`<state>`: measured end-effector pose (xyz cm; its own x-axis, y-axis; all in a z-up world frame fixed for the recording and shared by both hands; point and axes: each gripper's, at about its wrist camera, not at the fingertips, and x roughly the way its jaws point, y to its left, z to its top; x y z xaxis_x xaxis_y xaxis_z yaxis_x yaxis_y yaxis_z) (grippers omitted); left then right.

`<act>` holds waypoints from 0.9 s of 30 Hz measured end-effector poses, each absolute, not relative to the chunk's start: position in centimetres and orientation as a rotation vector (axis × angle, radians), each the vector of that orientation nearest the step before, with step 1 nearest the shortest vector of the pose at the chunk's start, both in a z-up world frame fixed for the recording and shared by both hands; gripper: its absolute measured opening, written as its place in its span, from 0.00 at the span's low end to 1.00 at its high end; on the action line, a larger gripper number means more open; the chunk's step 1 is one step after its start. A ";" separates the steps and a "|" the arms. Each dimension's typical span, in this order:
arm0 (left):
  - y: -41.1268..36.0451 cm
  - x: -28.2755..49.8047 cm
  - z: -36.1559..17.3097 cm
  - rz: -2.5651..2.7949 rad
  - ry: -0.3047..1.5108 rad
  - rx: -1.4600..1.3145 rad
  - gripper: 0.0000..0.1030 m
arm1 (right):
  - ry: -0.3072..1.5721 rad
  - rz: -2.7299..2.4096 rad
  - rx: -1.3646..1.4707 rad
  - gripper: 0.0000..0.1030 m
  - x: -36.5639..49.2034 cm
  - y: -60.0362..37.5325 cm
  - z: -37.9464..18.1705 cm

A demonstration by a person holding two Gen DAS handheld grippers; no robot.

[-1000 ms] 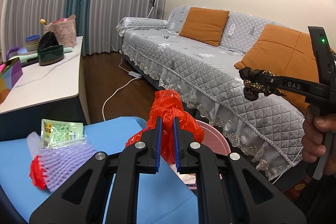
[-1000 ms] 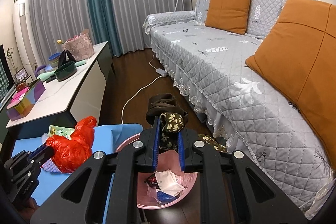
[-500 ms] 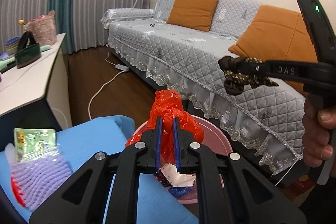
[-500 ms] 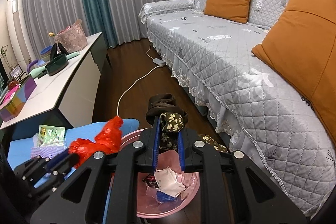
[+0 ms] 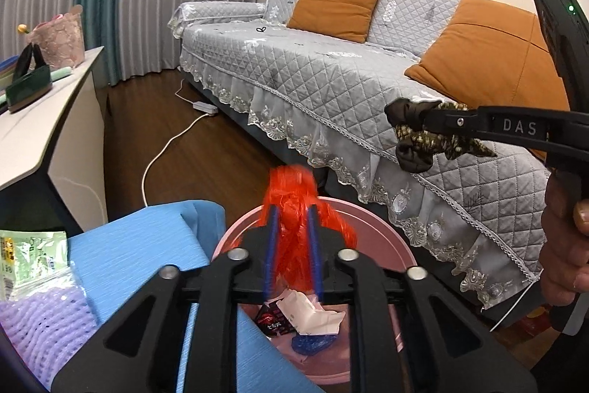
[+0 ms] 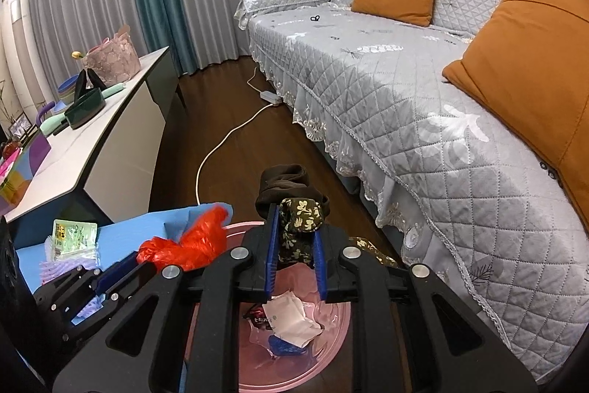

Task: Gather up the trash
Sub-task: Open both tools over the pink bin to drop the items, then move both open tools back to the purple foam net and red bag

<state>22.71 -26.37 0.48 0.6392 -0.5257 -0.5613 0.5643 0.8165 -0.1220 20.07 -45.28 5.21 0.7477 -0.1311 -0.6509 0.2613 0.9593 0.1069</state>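
Bin: round pink plastic waste basin (image 6: 333, 352) on the floor by the sofa, paper scraps inside.
Left gripper (image 5: 291, 245): jaws just opening; crumpled red plastic bag (image 5: 294, 209) loose between them, above the rim.
Right gripper (image 6: 294, 251): jaws easing apart; dark floral cloth wad (image 6: 300, 220) between the pads, over the basin.
Risk, bag: light film may drift onto the blue mat (image 5: 147, 238).
Risk, cloth: may snag a pad.
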 end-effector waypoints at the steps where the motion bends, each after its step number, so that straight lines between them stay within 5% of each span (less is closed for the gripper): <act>1: -26.2 22.7 0.5 -0.623 0.620 0.061 0.29 | 0.696 -0.222 0.190 0.23 20.1 -45.2 5.2; 4: -25.2 22.1 0.8 -0.608 0.619 0.052 0.35 | 0.688 -0.245 0.188 0.48 20.0 -45.1 5.5; 27: -11.5 13.0 7.6 -0.442 0.525 0.010 0.35 | 0.512 -0.047 0.180 0.49 13.9 -35.6 13.6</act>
